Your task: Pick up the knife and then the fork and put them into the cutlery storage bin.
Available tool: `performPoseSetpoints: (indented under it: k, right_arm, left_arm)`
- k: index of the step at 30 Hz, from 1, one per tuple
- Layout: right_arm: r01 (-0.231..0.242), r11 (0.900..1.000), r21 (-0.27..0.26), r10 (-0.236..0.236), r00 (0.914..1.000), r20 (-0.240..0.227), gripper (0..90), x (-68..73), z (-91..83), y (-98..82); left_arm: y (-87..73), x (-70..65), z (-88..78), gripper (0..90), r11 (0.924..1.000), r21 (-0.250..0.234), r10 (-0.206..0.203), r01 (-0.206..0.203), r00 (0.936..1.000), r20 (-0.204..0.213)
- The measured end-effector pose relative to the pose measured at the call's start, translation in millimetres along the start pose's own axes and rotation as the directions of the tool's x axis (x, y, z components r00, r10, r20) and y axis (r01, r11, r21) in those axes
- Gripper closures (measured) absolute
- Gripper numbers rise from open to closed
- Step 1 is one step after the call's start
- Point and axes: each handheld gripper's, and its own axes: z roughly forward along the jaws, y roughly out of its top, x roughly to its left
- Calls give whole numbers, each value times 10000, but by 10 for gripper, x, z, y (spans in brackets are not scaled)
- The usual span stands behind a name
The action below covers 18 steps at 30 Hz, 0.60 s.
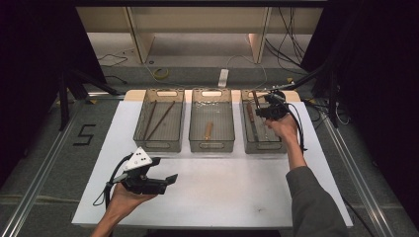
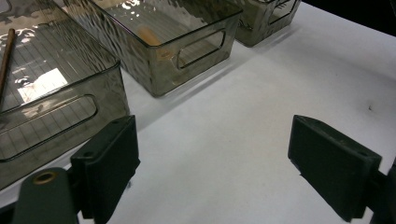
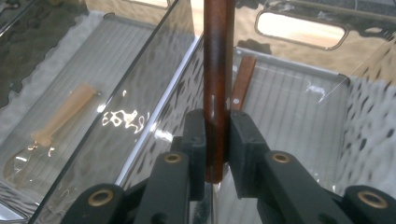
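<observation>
Overhead, right tongs [image 1: 261, 109] clamp a wooden-handled knife [image 3: 218, 70] above the bin [image 1: 245, 143]; left tongs [image 2: 212, 163] gape empty.

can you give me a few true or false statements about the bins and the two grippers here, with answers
1. The right gripper is shut on a brown handle. True.
2. The left gripper holds a chopstick. False: its jaws stand open over the bare white board, with nothing between them.
3. Three clear bins stand side by side on the board. True: left bin, middle bin, right bin.
4. The middle bin is empty. False: one pale wooden-handled utensil lies in it.
5. The right gripper is above the left bin. False: it is over the right bin.
</observation>
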Motion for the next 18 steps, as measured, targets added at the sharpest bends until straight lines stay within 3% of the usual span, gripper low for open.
performPoseSetpoints:
  k: [12, 18]
  right_arm:
    - [-162, 9994, 291, 164, 9998, -64, 775, 38, 87, -33]
    - [-161, 9989, 449, 171, 9996, -205, 690, 43, 88, -27]
  left_arm:
    - [1, -1, 2, 157, 10000, 38, 16, -16, 10000, 26]
    - [-1, 0, 4, 156, 10000, 59, 23, -23, 10000, 30]
